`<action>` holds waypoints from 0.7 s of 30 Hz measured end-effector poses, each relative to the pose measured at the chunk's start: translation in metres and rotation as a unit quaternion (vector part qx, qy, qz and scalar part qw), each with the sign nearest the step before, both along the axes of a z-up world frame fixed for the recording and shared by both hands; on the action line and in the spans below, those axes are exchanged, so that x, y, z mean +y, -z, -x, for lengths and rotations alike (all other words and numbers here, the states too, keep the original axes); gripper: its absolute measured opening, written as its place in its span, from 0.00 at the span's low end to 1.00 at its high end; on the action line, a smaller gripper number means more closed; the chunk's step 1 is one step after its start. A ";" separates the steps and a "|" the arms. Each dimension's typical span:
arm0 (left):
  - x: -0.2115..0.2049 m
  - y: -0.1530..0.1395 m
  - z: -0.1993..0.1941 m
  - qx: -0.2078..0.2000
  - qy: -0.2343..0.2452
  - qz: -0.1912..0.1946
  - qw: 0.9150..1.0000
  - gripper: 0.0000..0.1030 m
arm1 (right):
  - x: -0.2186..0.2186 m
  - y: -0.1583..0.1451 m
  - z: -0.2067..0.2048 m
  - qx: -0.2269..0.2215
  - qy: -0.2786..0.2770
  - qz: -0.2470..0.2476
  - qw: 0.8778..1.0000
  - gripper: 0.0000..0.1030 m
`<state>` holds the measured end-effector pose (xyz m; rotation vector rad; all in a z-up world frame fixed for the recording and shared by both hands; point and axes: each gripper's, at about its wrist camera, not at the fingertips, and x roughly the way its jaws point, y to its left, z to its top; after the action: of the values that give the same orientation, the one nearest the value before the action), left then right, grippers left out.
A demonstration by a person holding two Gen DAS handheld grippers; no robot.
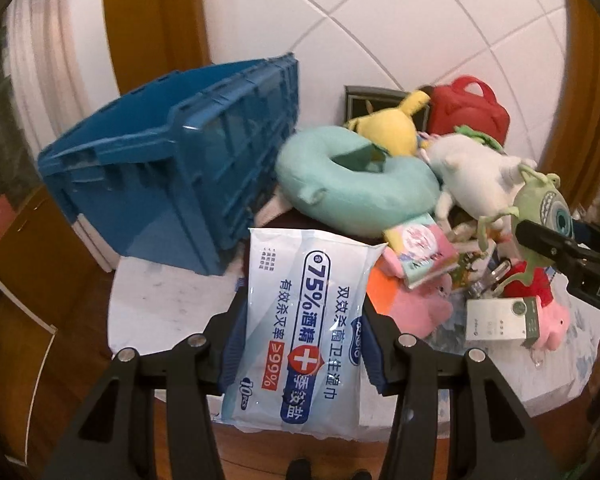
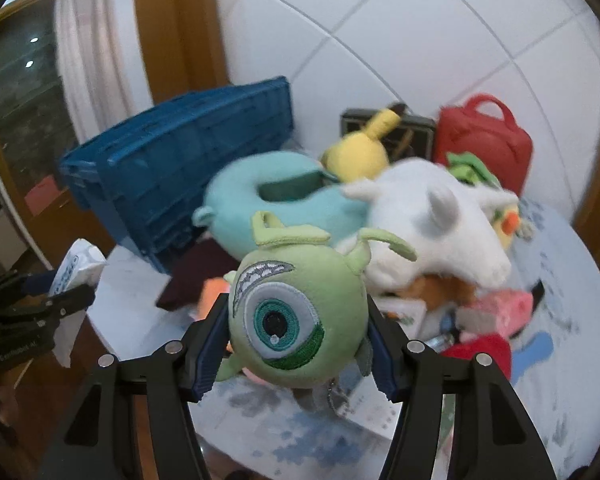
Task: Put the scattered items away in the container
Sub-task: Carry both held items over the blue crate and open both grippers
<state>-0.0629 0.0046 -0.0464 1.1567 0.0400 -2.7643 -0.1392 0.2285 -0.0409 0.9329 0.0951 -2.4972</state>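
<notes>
My left gripper [image 1: 302,344] is shut on a white and blue pack of alcohol wipes [image 1: 300,332] and holds it above the table's near edge. My right gripper [image 2: 296,340] is shut on a green one-eyed monster plush [image 2: 294,316] and holds it above the pile; the plush also shows in the left wrist view [image 1: 542,204]. The blue plastic crate [image 1: 168,160] stands tilted at the back left of the table, its open top facing up and left. It shows in the right wrist view too [image 2: 172,172].
A pile lies right of the crate: teal neck pillow [image 1: 356,184], yellow plush [image 1: 388,128], white plush [image 1: 476,172], red bag [image 1: 470,108], pink plush [image 1: 420,308], small white box [image 1: 496,320]. The round table [image 1: 160,312] ends close in front; a white tiled wall stands behind.
</notes>
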 end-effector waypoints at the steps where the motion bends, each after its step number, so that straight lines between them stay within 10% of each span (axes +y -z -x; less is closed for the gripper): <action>1: -0.006 -0.004 -0.001 0.004 -0.004 0.001 1.000 0.48 | -0.008 -0.005 0.001 0.005 -0.006 0.002 1.000 0.60; 14: -0.146 -0.099 0.063 0.087 -0.013 0.033 0.996 0.48 | -0.151 -0.094 0.047 0.086 -0.069 0.042 0.993 0.60; 21: -0.249 -0.131 0.161 0.048 -0.003 0.065 0.997 0.48 | -0.273 -0.138 0.133 0.061 -0.082 0.057 0.993 0.60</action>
<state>-0.2238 -0.2446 0.0851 0.9913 -0.1228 -2.7675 -0.2725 -0.0444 0.0966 0.6969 0.0658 -2.3781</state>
